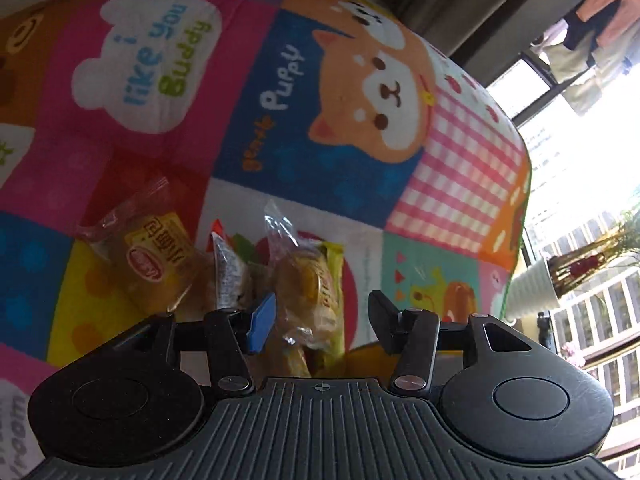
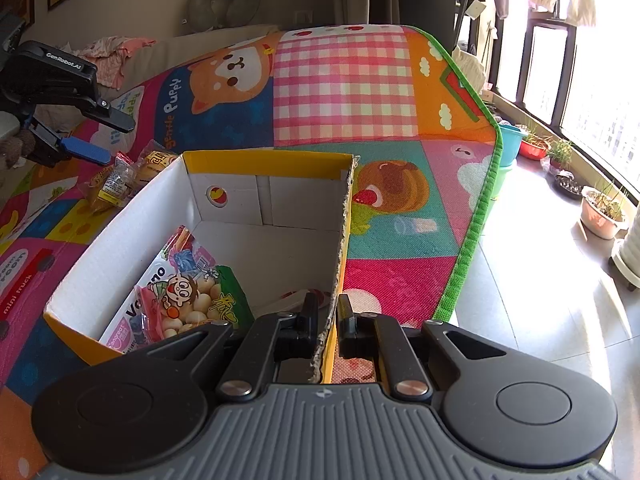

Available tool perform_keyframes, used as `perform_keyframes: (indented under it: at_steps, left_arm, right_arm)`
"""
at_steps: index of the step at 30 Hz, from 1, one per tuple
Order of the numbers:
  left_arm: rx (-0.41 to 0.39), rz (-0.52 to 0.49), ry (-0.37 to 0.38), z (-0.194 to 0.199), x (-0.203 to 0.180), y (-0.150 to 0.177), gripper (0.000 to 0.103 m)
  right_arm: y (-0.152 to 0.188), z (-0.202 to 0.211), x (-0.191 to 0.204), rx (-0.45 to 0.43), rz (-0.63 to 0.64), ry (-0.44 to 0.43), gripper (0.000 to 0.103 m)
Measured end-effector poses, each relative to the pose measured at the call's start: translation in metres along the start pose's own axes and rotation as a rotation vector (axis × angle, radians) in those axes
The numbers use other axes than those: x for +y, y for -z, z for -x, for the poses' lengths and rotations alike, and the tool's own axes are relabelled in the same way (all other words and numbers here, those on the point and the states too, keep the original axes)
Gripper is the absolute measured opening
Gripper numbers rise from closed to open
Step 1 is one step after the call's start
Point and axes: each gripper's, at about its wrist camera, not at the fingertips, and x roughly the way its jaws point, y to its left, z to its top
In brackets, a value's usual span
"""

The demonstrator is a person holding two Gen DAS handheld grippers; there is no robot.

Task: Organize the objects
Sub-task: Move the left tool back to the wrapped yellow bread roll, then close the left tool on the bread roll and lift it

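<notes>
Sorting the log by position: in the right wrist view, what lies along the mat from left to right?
Left gripper → snack packets → box → pink check patch → green mat edge → flower pots.

free: box (image 2: 224,216) far half, top open | blocked: snack bags (image 2: 180,292) near corner

surface: play mat (image 2: 344,80) | on it: cardboard box (image 2: 224,208), snack packets (image 1: 224,276)
</notes>
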Motion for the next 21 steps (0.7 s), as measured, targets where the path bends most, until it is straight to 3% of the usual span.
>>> perform_keyframes:
  at_steps: [2, 9, 11, 21]
  left_arm:
    - [-0.018, -0.027, -0.061, -0.01, -0.005, -0.009, 0.055]
    - [0.074, -0.099, -0.15, -0.066, -0.024, -0.006, 0.057]
    - [0.066, -0.12, -0.18, -0.078, -0.027, -0.002, 0.066]
    - [0.03, -0.454, -0.211, -0.076, -0.057, 0.025, 0.055]
  right_arm:
    - [0.0, 0.0, 0.0, 0.0, 0.0, 0.0, 0.01]
    - [0.0, 0.0, 0.001, 0.002, 0.001, 0.004, 0.01]
    - [0.0, 0.0, 0.002, 0.002, 0.001, 0.004, 0.01]
    - [0.0, -0.002, 0.004, 0.003, 0.005, 0.013, 0.01]
